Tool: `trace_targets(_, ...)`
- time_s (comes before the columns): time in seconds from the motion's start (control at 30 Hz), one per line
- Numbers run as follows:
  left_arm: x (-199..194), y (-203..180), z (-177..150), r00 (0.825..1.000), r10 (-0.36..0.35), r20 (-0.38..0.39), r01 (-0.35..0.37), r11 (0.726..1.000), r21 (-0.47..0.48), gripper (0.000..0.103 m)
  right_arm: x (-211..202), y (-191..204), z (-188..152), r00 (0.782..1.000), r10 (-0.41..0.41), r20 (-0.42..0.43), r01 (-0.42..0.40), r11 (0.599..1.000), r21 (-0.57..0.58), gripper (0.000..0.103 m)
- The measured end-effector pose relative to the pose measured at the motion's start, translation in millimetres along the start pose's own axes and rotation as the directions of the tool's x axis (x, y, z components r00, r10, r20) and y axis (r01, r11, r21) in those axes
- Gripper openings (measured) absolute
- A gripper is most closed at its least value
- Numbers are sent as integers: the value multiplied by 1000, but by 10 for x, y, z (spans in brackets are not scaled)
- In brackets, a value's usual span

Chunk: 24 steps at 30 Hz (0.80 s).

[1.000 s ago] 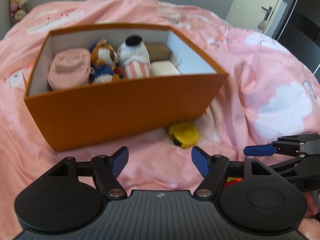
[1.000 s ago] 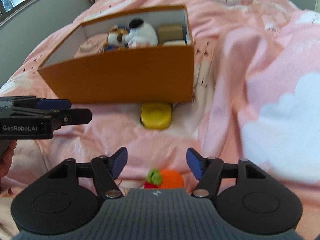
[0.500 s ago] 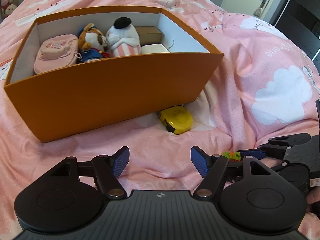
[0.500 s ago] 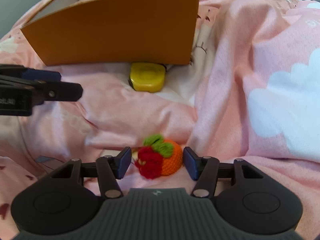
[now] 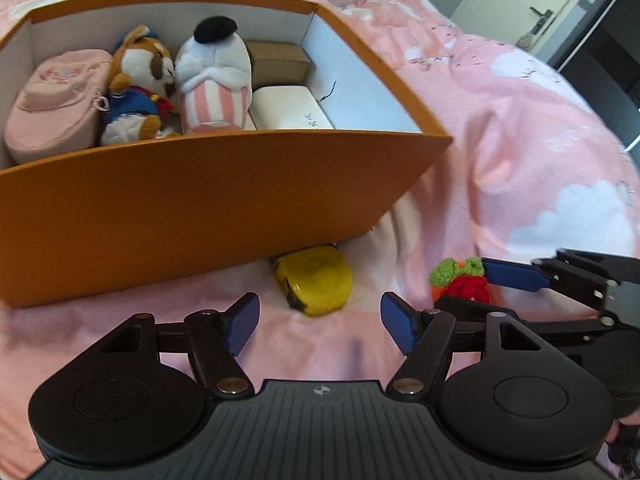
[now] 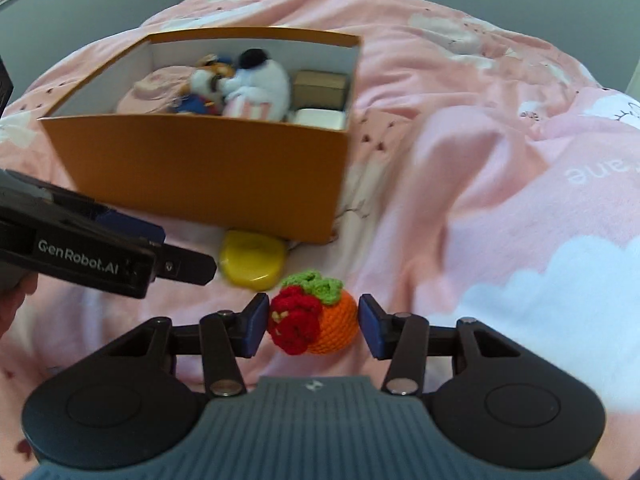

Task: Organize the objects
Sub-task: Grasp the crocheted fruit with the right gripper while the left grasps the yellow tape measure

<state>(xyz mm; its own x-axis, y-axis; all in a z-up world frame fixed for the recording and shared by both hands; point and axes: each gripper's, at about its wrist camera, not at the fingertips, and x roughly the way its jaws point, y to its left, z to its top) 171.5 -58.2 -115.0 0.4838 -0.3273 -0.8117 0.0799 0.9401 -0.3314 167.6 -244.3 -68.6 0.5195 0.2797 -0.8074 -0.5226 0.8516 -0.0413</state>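
A crocheted toy, orange and red with green leaves, sits between the blue pads of my right gripper. The jaws are closing and both pads touch its sides. The left wrist view shows the same toy at the right, gripped just above the bedspread. My left gripper is open and empty, just short of a yellow tape measure that lies against the orange box. In the right wrist view the tape measure lies just beyond the toy, with a left finger beside it.
The orange box stands on a rumpled pink bedspread. It holds a pink pouch, two plush toys, a brown carton and a white case. A door is at far right.
My right gripper has come down around the crocheted toy and closed on it. My left gripper has moved closer to the box and the tape measure, staying open.
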Motion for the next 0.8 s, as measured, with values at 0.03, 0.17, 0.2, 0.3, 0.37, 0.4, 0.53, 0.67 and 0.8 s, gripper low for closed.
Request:
trace_targets(0.03,67,-11,16,1000,14,-4,-14,1000,-8,82,43,-65,-2,1000,10,-3,-10,1000,23,51)
trace_targets(0.17,295,-52,60,998,55,-28,-57,997,-44,83,209,-203,-81,999,39,-29,-36,995,96,51)
trace_targets(0.2,338,-71,63,997,68,-31,-69,997,-43,84,245,-229,-104,998,48,-34,-44,993,105,51)
trace_targets(0.3,447,-145,68,994,105,-34,-106,994,-21,85,334,-280,-136,997,72,-33,-67,989,135,52)
trace_targets(0.37,506,-187,75,992,124,-31,-125,992,-10,85,371,-304,-147,996,87,-32,-81,985,152,53)
trace_targets(0.4,537,-204,80,990,134,-31,-135,991,-5,85,390,-309,-154,995,91,-35,-85,984,155,54)
trace_targets(0.53,634,-241,92,987,158,-30,-157,988,8,84,448,-284,-170,992,113,-50,-104,983,151,55)
trace_targets(0.67,659,-248,71,982,186,-30,-185,982,31,70,459,-311,-174,991,124,-45,-115,979,168,55)
trace_targets(0.8,586,-185,48,988,152,-27,-151,988,29,70,459,-299,-176,992,121,-46,-112,980,164,55)
